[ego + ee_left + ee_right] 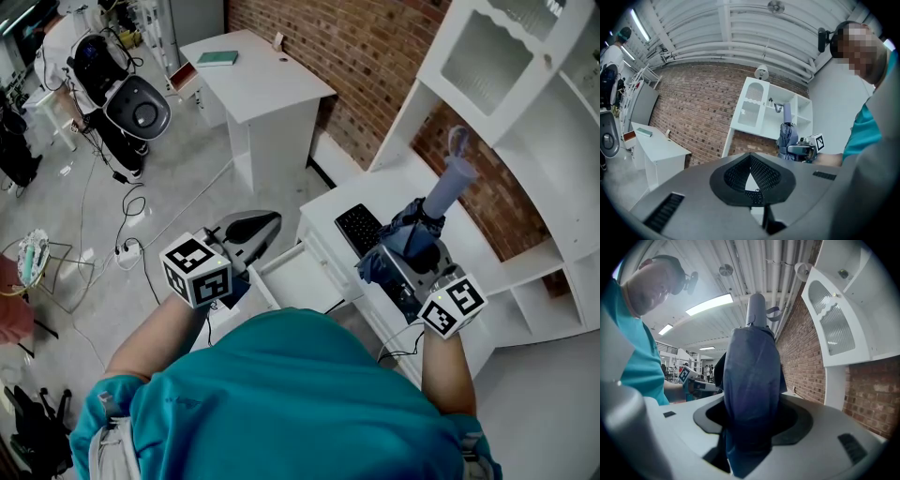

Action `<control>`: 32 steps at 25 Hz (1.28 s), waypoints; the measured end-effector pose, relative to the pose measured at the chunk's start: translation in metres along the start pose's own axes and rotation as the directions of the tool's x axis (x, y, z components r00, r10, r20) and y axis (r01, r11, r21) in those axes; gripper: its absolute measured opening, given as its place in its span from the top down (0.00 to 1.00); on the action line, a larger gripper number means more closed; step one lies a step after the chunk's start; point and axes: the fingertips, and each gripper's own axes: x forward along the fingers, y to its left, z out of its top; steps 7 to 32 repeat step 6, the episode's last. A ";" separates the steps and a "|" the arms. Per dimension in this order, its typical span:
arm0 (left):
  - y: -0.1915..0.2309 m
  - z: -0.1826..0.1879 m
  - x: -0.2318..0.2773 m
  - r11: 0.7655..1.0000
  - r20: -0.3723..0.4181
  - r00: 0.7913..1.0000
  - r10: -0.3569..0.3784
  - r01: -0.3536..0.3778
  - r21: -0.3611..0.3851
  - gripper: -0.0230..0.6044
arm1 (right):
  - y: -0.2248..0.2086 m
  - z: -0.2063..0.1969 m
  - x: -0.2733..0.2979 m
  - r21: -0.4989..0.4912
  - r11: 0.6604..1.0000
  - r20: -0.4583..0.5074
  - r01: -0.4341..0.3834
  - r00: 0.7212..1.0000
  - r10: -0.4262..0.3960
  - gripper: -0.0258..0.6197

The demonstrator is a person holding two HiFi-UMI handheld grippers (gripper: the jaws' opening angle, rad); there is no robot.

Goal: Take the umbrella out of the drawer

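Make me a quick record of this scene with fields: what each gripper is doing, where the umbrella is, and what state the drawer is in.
left gripper: jaws together, nothing between them
right gripper: closed on the umbrella
umbrella: blue, folded, held upright with its handle end up, out of the drawer and above the desk
drawer: open, the visible inside looks bare
keyboard: lying on the white desk, next to the right gripper
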 end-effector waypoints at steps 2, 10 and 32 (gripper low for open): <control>0.000 0.000 0.000 1.000 0.001 1.000 0.001 -0.001 -0.001 0.95 | 0.000 0.000 0.000 0.000 1.000 0.002 0.000 1.000 0.000 0.56; 0.000 -0.001 0.000 1.000 0.003 1.000 0.002 -0.002 -0.002 0.95 | 0.000 0.001 0.000 -0.003 1.000 0.003 -0.001 1.000 0.001 0.56; 0.000 -0.001 0.000 1.000 0.003 1.000 0.002 -0.002 -0.002 0.95 | 0.000 0.001 0.000 -0.003 1.000 0.003 -0.001 1.000 0.001 0.56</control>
